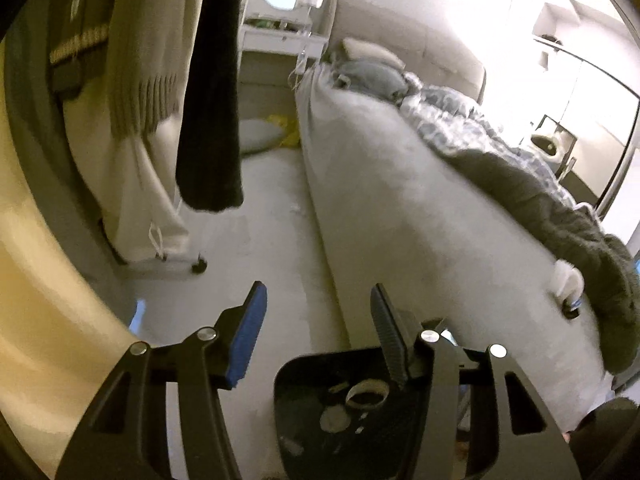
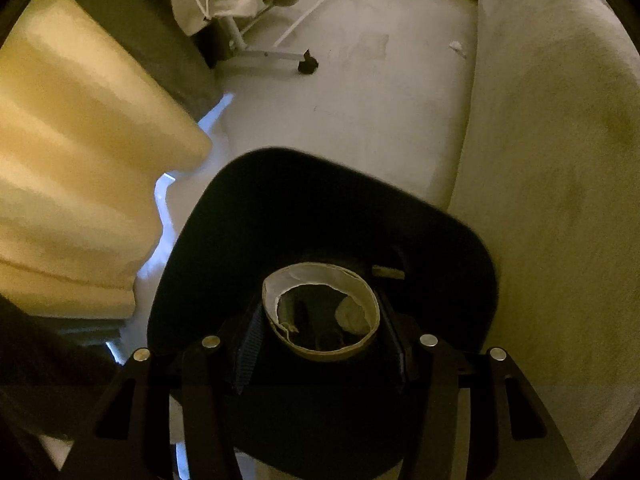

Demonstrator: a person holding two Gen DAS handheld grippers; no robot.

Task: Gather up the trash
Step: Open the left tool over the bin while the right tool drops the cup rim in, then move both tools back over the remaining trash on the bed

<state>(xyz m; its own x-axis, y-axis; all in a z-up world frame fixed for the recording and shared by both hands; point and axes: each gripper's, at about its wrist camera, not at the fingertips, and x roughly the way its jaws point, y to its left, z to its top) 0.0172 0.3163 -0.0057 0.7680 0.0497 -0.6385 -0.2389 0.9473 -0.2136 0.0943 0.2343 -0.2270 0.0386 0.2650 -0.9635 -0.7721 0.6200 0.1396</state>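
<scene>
A black trash bin (image 2: 320, 208) stands on the pale floor beside the bed. My right gripper (image 2: 322, 312) hangs over its mouth, shut on a cardboard tape-roll ring (image 2: 320, 312) held between its fingers. The bin also shows in the left wrist view (image 1: 320, 420), with the ring (image 1: 366, 394) and other scraps inside its outline. My left gripper (image 1: 316, 320) is open and empty, above the floor just left of the bin. A small white scrap (image 2: 456, 48) lies on the floor by the bed side.
A grey bed (image 1: 380, 200) with a rumpled duvet runs along the right. A clothes rack on wheels (image 1: 196, 260) with hanging garments stands at left. A yellow curtain (image 2: 80, 160) is at the near left. A white desk (image 1: 280, 40) is at the far end.
</scene>
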